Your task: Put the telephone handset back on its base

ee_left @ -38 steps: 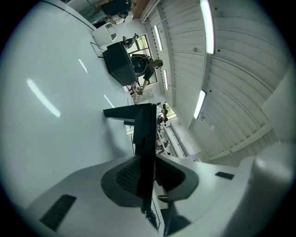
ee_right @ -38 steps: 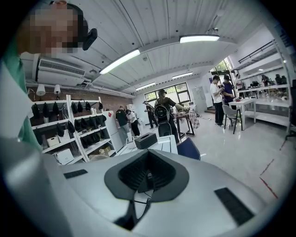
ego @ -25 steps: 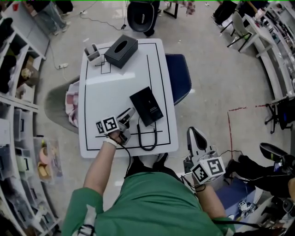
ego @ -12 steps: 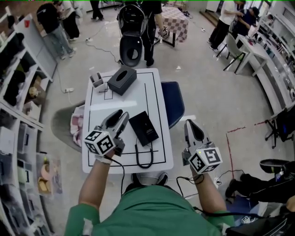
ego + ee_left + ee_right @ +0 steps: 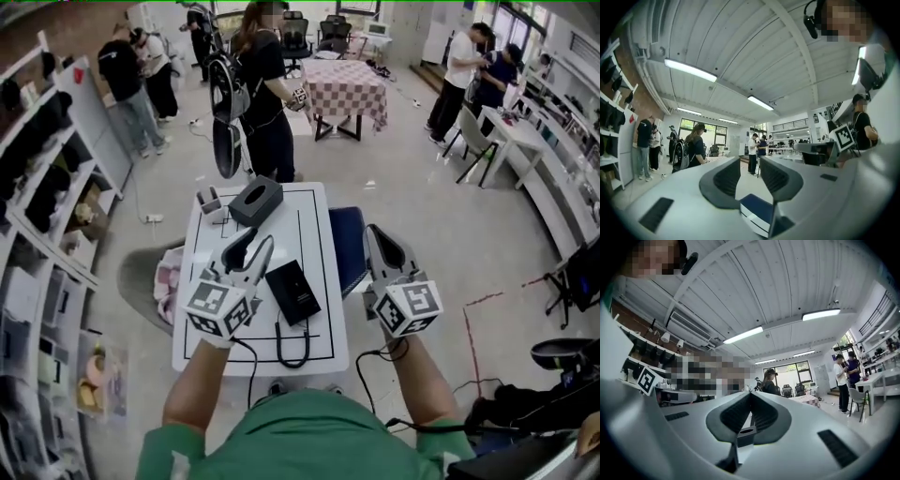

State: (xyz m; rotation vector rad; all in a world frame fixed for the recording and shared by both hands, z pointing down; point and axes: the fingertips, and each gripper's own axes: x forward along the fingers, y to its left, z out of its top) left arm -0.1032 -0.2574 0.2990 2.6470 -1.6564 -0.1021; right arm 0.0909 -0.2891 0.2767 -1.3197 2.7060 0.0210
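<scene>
Black telephone (image 5: 292, 291) (cord (image 5: 278, 342) seemingly attached) lies on white table (image 5: 309, 225).

Black telephone (image 5: 292, 292) lies flat on white table (image 5: 307, 232), its cord (image 5: 292, 351) looped nearside.

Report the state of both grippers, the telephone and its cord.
left gripper, open, empty, held over the table.
right gripper, shut, empty, beside the table.
telephone, flat on the table, touched by neither gripper.
cord, looped toward the near edge.
</scene>
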